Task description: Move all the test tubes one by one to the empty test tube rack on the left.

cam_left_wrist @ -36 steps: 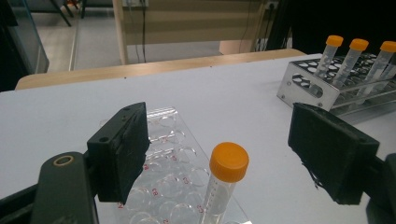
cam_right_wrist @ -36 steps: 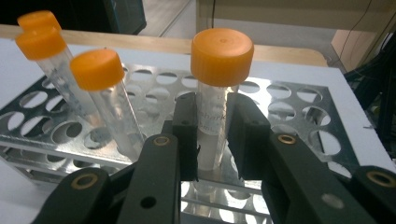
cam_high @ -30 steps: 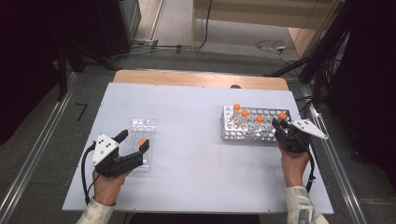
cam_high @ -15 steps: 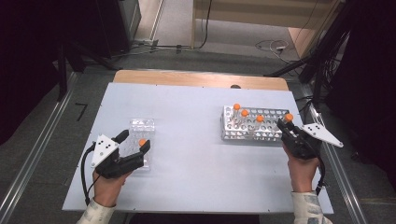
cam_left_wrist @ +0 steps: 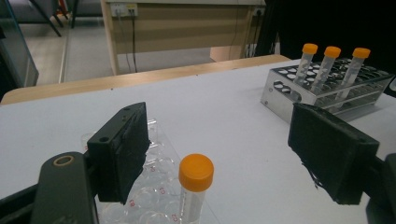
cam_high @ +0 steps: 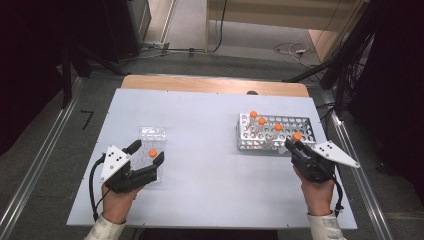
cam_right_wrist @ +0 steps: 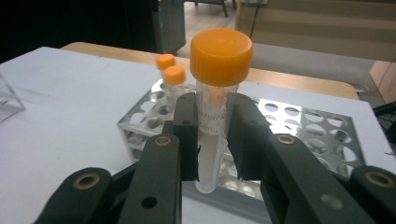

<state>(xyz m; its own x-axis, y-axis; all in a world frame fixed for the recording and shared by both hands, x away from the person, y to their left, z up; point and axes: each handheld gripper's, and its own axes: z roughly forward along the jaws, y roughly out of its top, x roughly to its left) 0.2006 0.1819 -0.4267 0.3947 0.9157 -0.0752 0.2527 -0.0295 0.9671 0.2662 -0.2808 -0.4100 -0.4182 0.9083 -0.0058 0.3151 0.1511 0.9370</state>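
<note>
The orange-capped tube was clamped upright between the right gripper's jaws, held clear at the metal rack's five o'clock corner, likely for transfer. At nine o'clock, the left gripper stood apart, steadying the clear rack holding another tube.

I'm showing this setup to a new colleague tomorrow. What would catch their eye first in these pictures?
Probably the orange-capped tube clamped upright in the right gripper, just in front of the metal rack at the table's right. Three more orange-capped tubes stand in that rack. At the left, the left gripper stands open around a single tube in a clear tray.
</note>
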